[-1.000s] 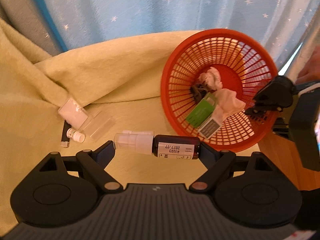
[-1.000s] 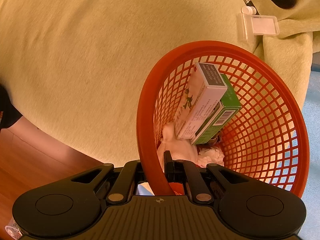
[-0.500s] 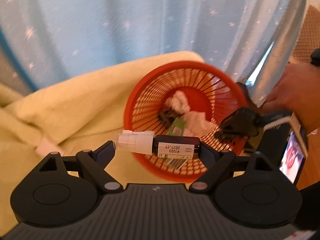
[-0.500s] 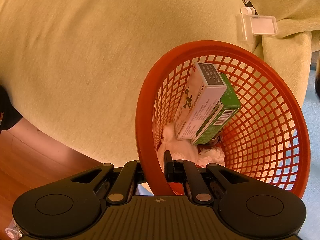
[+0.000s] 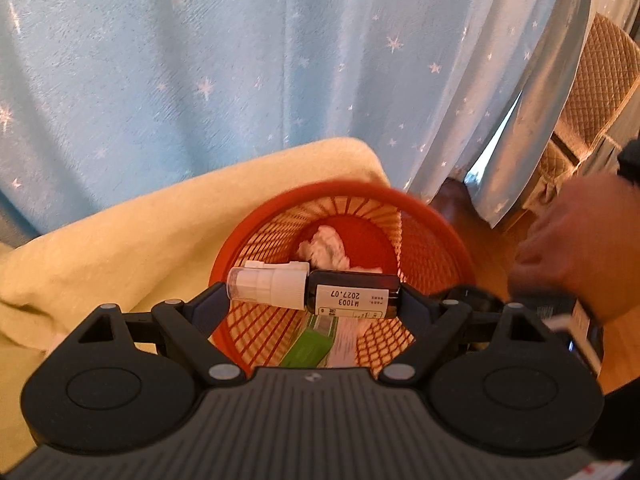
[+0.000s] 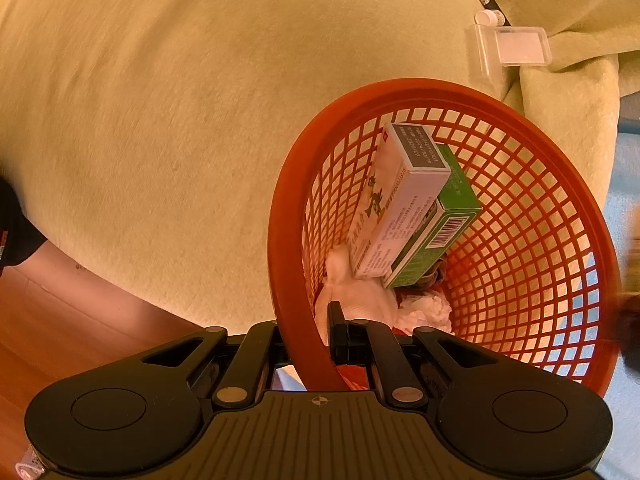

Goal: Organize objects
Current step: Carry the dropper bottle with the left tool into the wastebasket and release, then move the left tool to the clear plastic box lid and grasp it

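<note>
My left gripper [image 5: 314,294] is shut on a dark brown spray bottle [image 5: 352,294] with a white cap, held sideways above the red mesh basket [image 5: 436,216]. The basket holds a green box [image 5: 308,350], a white box and crumpled tissues [image 5: 322,246]. My right gripper [image 6: 316,328] is shut on the basket's rim [image 6: 288,272] at its near side. In the right wrist view the white box [image 6: 400,200] lies on the green box [image 6: 440,228], above tissues [image 6: 424,308].
The basket sits on a pale yellow blanket [image 6: 180,120]. A clear plastic case [image 6: 516,46] and a small white-capped vial [image 6: 488,16] lie on the blanket beyond the basket. A blue star curtain [image 5: 240,60] hangs behind. Wooden floor [image 6: 60,320] shows at the left.
My left gripper has carried the bottle right and up, from over the blanket to above the basket's opening. The right gripper and basket have stayed nearly still.
</note>
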`<act>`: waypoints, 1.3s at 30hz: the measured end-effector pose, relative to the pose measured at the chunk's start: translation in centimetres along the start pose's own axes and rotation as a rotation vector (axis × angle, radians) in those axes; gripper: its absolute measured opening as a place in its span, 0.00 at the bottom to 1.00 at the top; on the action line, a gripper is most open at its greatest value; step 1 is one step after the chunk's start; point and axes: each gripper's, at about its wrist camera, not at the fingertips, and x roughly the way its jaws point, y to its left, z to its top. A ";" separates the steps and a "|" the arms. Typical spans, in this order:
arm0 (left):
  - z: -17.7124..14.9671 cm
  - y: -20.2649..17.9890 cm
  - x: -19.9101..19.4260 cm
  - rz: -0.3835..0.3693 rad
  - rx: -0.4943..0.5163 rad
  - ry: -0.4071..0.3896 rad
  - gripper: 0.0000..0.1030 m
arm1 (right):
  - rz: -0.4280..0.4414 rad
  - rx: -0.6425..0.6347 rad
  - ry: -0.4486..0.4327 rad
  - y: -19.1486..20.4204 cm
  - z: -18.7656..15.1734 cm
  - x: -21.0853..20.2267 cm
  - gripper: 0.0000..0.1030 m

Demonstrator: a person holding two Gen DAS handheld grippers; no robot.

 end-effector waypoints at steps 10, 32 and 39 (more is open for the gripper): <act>-0.2 0.1 -0.1 0.025 -0.023 -0.043 0.93 | 0.006 0.001 -0.003 -0.1 -0.3 0.0 0.02; -8.4 7.9 -2.3 0.299 -0.227 0.046 0.93 | 0.028 0.041 0.011 -0.8 0.4 0.0 0.03; -10.3 11.9 -1.7 0.403 -0.377 0.038 0.93 | 0.025 0.063 0.027 -1.1 1.0 0.2 0.03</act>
